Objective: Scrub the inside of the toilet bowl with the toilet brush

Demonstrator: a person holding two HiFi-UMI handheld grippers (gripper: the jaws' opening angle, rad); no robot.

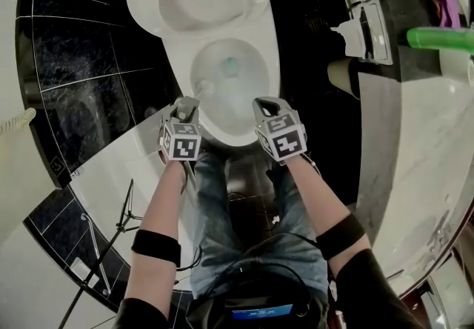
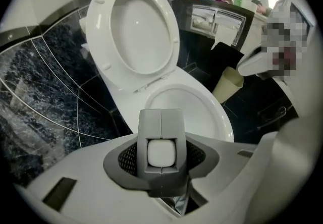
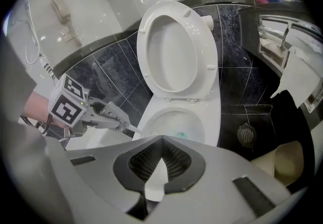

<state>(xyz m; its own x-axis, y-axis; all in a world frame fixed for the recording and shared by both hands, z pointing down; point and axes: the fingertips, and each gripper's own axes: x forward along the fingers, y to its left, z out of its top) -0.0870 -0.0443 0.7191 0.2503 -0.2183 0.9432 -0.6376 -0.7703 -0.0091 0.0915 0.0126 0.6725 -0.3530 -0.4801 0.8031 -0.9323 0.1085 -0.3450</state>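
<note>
Head view: scrubbing looks to be in hand. Left gripper (image 1: pixel 187 106), forearm stretched forward and tool tipped steeply down over the near-left rim of the bowl (image 1: pixel 248 133), is clamped on the brush (image 1: pixel 204 87), whose head lies against the bowl's left inner wall. Next, I judge, sweep it toward the far and right walls. Right gripper (image 1: pixel 271 106) hangs near the right rim, jaws apart, empty.
</note>
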